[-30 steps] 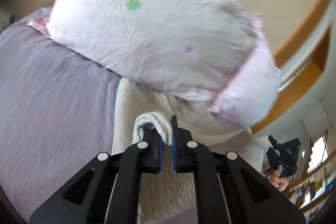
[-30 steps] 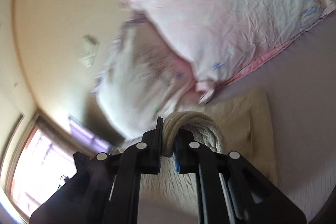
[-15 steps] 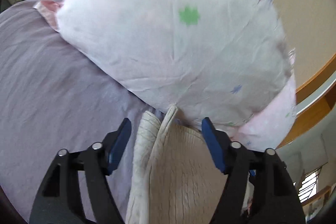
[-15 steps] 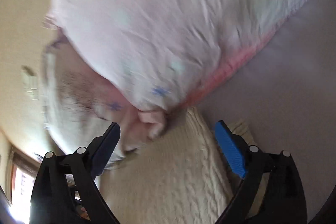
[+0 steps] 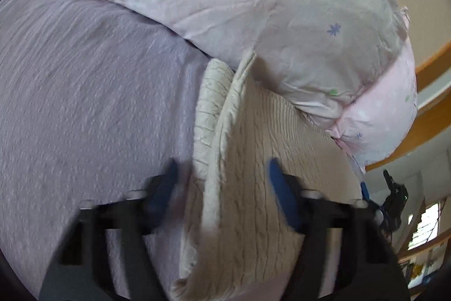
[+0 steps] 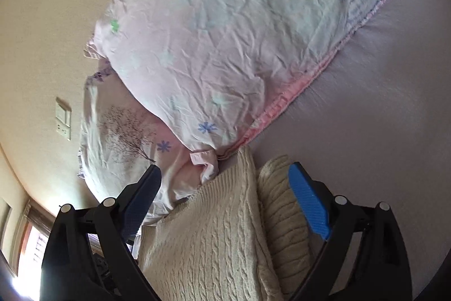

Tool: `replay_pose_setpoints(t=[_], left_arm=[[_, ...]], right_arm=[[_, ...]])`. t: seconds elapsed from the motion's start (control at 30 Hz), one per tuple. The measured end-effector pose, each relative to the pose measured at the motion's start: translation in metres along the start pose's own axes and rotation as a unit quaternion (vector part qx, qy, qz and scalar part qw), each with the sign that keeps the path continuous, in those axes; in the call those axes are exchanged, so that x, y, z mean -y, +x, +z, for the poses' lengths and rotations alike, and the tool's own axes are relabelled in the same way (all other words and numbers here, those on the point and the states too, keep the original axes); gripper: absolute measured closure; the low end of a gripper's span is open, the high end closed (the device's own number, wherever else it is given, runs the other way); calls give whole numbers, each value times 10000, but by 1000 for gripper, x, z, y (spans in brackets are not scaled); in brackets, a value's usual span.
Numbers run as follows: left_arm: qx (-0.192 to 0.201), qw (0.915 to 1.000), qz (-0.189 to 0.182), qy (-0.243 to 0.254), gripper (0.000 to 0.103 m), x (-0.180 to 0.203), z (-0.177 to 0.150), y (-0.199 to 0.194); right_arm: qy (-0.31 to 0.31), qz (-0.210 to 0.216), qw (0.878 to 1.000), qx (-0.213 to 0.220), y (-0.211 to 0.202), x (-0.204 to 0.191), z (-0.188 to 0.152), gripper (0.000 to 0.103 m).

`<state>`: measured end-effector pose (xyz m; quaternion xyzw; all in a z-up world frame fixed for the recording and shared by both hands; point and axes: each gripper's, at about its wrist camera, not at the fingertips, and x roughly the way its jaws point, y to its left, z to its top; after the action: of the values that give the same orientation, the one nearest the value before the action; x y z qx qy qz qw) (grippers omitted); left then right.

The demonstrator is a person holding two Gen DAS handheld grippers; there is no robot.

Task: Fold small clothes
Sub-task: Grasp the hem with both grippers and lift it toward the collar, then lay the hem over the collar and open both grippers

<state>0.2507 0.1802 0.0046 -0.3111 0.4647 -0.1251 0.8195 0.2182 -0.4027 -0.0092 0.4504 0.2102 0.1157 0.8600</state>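
A cream cable-knit sweater [image 5: 253, 174] lies folded on the lilac bedsheet [image 5: 84, 103], its far edge against the pillows. It also shows in the right wrist view [image 6: 214, 239], with a ribbed fold [image 6: 282, 210] beside the main panel. My left gripper [image 5: 222, 188] is open and empty, its blue pads on either side of the sweater's raised edge. My right gripper [image 6: 225, 202] is open and empty, just above the sweater's far end. Neither gripper holds the cloth.
Two pale floral pillows [image 5: 253, 4] lie stacked at the head of the bed, also in the right wrist view [image 6: 225, 33]. A beige wall with a switch plate [image 6: 63, 119] stands behind. A wooden headboard [image 5: 431, 114] shows at right. The sheet [image 6: 366, 103] spreads beyond.
Both grippers were shut on folds of the sweater one second ago. They have opened and let it go, and it now lies on the bed against the pillows.
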Motion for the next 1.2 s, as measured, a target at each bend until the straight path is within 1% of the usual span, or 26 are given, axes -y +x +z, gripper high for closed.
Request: replay_pose_setpoints(t=[0.03, 0.1, 0.2, 0.23, 0.27, 0.37, 0.43, 0.47, 0.53, 0.57, 0.6, 0.63, 0.67, 0.7, 0.73, 0.77, 0.8, 0.83, 0.87, 0.9, 0.93, 0.97, 1.0, 1.07, 1.1, 1.2], left_arm=[[-96, 9994, -169, -270, 86, -4, -1, 6], [-38, 9960, -498, -743, 88, -10, -2, 7], [117, 9915, -1019, -796, 89, 13, -1, -5], [181, 9891, -1253, -749, 89, 29, 0, -11], [220, 9875, -1398, -689, 89, 45, 0, -13], [247, 9773, -2078, -319, 89, 119, 0, -11], [74, 9685, -2485, -100, 89, 165, -5, 8], [-82, 9633, -2684, 24, 89, 192, -10, 25], [-427, 9575, -2843, 247, 89, 231, -23, 58], [-763, 9550, -2845, 336, 88, 256, -35, 89], [-1040, 9519, -2860, 346, 85, 270, -43, 110], [-1328, 9472, -2902, 318, 84, 280, -50, 129], [-1684, 9301, -3261, 146, 86, 287, -59, 146], [-1830, 9165, -3558, 47, 86, 289, -61, 148], [-1807, 9104, -3721, 83, 86, 288, -62, 142], [-1668, 9121, -3740, 189, 86, 284, -59, 131], [-1319, 9233, -3586, 395, 81, 274, -52, 110], [-1089, 9351, -3335, 505, 71, 263, -47, 96], [-909, 9471, -3021, 588, 66, 251, -44, 85], [-649, 9648, -2452, 698, 56, 233, -39, 71], [-502, 9738, -2078, 774, 50, 220, -37, 63], [-397, 9825, -1599, 866, 48, 204, -36, 57], [-378, 9871, -1276, 887, 45, 193, -37, 55], [-435, 9909, -930, 868, 40, 176, -39, 57], [-524, 9919, -799, 834, 38, 167, -40, 62], [-749, 9915, -647, 842, 34, 161, -49, 71]], right_arm=[[22, 62, 10000, -11, 0, 0, 0, 9], [83, 156, 9998, -88, 0, 3, 0, 9], [124, 233, 9995, -174, -1, 5, 2, 9], [121, 236, 9995, -178, -2, 3, 3, 9], [112, 238, 9995, -173, -4, 2, 4, 9], [47, 217, 9997, -135, -10, 0, 8, 9], [-27, 188, 9998, -85, -15, -3, 10, 9], [-81, 162, 9998, -76, -17, -4, 13, 9], [-223, 60, 9997, -19, -20, -4, 17, 9], [-306, -77, 9995, -16, -21, -2, 20, 9], [-346, -164, 9993, -53, -21, 1, 23, 9], [-355, -255, 9990, -92, -22, 5, 25, 9], [-319, -336, 9988, -136, -22, 9, 28, 9], [-220, -385, 9988, -223, -22, 16, 32, 9], [-92, -361, 9988, -325, -22, 21, 35, 9], [0, -310, 9986, -440, -21, 25, 37, 9], [38, -275, 9981, -550, -19, 27, 37, 9], [64, -259, 9972, -702, -15, 28, 37, 9], [98, -260, 9953, -928, -8, 29, 35, 9], [92, -277, 9933, -1116, -2, 29, 33, 9], [67, -318, 9909, -1309, 5, 28, 29, 9], [19, -369, 9880, -1500, 12, 27, 25, 9], [-71, -421, 9844, -1709, 21, 23, 19, 9], [-345, -538, 9811, -1828, 27, 15, 12, 9], [-408, -540, 9798, -1880, 30, 11, 10, 9], [-545, -481, 9783, -1941, 32, 9, 4, 11]])
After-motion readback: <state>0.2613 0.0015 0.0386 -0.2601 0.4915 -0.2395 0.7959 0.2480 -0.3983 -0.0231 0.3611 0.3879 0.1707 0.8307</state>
